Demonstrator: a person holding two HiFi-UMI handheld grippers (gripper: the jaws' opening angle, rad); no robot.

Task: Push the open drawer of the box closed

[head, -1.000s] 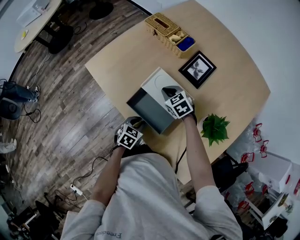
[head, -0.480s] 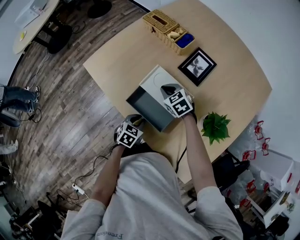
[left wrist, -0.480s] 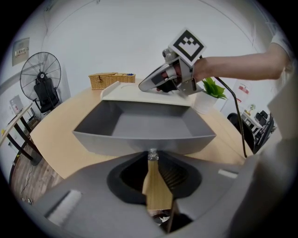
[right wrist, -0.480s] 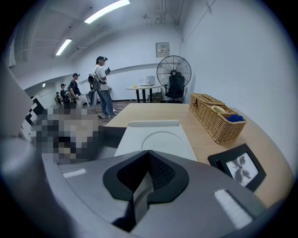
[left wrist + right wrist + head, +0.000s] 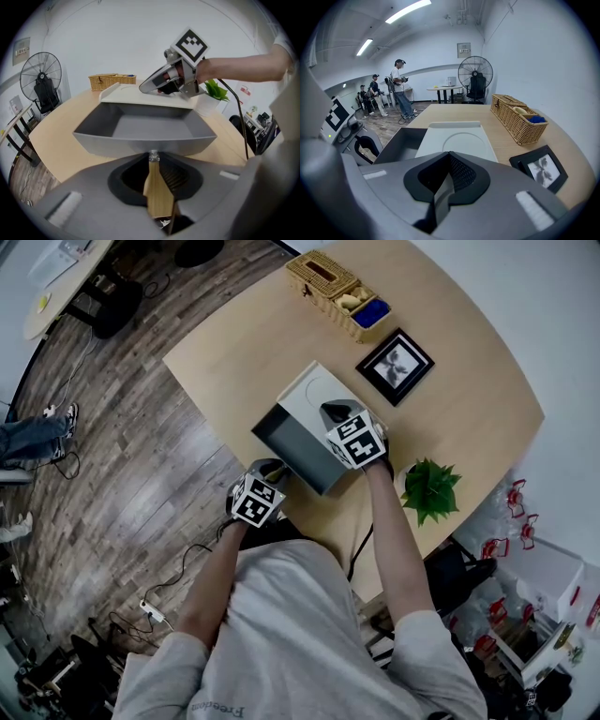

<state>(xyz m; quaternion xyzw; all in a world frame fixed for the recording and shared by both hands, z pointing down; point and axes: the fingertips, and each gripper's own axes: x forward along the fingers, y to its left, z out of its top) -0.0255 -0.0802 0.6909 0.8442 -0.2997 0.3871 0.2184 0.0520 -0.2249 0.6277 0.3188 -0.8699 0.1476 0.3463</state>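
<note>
At the near edge of the pale wooden desk (image 5: 234, 352), my left claw (image 5: 153, 158) is shut, tips pressed together with nothing between them. Its nose points square at the middle of the front wall of the dark grey, empty open drawer (image 5: 140, 143). Over the last second this claw has crept up from the desk's edge toward that wall. It now sits right against it or just short; I cannot tell which. The drawer itself looks no further in than it was, still standing well out of the white rectangular box (image 5: 314, 395) toward me.

My right claw (image 5: 449, 157) is also shut and empty. It lies on the box's flat top near the side edge, much where it was a second ago, so I judge it is bracing the box.

To my mind the approach is done and the push has not yet begun. What remains is a straight shove away from me, with the box kept from sliding.

Beyond the box, toward the far edge, lie a black-framed picture (image 5: 395, 366) and a woven wicker basket (image 5: 337, 287). A small green potted plant (image 5: 429, 491) stands at the right edge, clear of the drawer's path.
</note>
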